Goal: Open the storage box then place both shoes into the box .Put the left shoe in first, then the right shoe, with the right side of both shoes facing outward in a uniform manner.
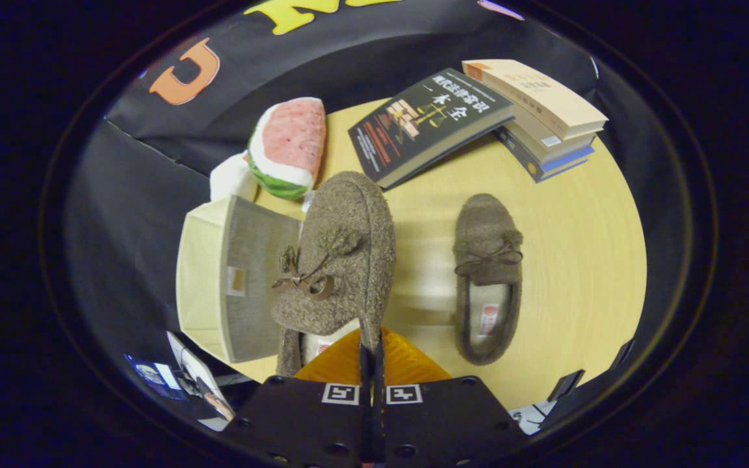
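1. The gripper (370,351) is clenching its two fingers on the side wall of the near shoe (339,260), at the edge of its opening, so both fingers are pressing on that thin wall.
2. That brown fuzzy shoe is hanging raised above the table (569,260), toe pointing away, its bow and pompoms facing up.
3. Just left of the held shoe, the storage box (218,279) is sitting at the table's edge, pale, its lid appearing flipped open.
4. Right of the held shoe, well apart, the second shoe (486,273) is lying flat on the table.
5. Beyond the held shoe, a watermelon plush (287,146) is resting beside a dark book (426,123), with a stack of books (543,117) further right.
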`<state>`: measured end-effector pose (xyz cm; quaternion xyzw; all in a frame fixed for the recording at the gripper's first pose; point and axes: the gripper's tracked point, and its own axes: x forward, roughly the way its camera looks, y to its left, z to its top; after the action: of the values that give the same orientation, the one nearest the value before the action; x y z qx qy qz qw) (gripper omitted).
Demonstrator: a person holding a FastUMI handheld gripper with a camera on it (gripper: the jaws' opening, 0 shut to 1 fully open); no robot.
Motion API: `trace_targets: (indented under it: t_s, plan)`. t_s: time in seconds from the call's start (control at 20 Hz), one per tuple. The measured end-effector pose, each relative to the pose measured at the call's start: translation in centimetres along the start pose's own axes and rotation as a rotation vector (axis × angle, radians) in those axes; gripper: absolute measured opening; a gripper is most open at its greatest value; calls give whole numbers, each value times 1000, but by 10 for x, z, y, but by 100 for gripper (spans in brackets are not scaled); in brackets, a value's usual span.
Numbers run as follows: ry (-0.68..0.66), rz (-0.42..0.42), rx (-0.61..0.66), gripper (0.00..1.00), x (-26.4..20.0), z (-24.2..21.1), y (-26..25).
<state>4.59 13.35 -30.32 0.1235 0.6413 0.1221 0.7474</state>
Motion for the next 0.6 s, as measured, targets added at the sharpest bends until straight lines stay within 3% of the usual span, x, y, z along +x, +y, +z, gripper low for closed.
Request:
trace_targets:
  t_s: [0.25, 0.6]
  plan:
    - [-68, 46, -78, 1, -41, 8, 87]
    - [-18, 91, -146, 0, -2, -8, 199]
